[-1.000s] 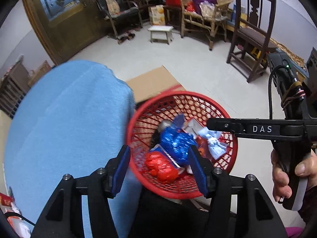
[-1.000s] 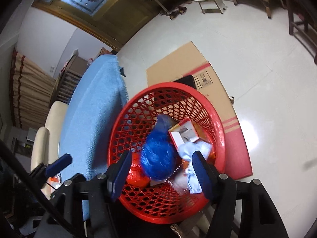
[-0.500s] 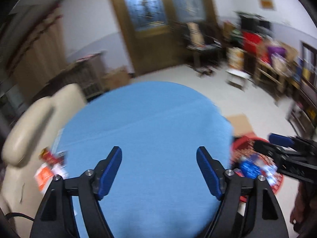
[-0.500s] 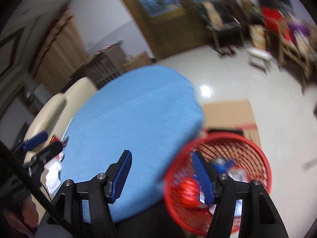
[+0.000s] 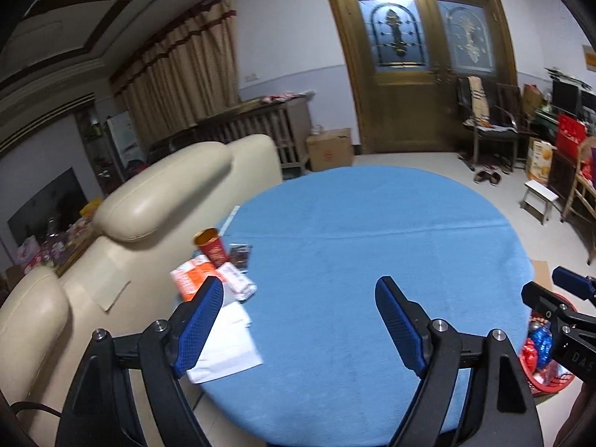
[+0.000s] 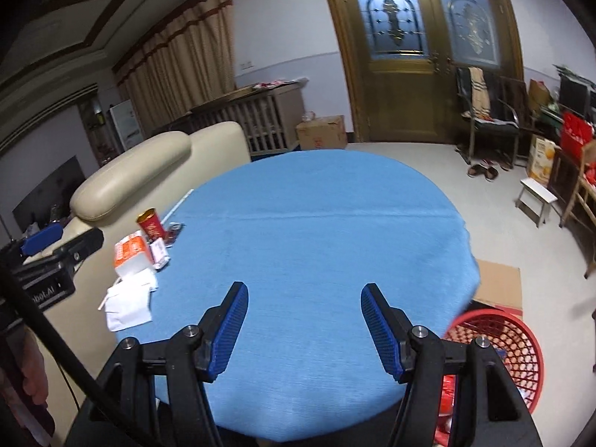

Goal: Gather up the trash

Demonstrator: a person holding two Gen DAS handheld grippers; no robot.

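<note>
The remaining trash lies in a cluster at the left edge of the round blue surface (image 5: 372, 260), beside the cream sofa (image 5: 156, 190): a red cup (image 5: 211, 247), an orange-and-white packet (image 5: 193, 277), a small white-and-pink packet (image 5: 236, 279), a dark wrapper (image 5: 240, 255) and white paper (image 5: 227, 346). The red basket (image 6: 499, 339), with trash already in it, stands on the floor off the surface's right edge. My left gripper (image 5: 298, 329) hovers over the near side, its jaws having just been opening, nothing between them; my right gripper (image 6: 303, 327) also hangs released and empty above bare cloth. In my judgement the step in hand is reaching for the next piece, best done by taking the nearest item with the left gripper, low and level to the cloth. The cup stands upright, mouth up, slightly tilted, long axis near vertical, so I would close across its body. The orange packet's long axis runs toward the surface's centre; the paper lies flat and partly overhangs the edge.
</note>
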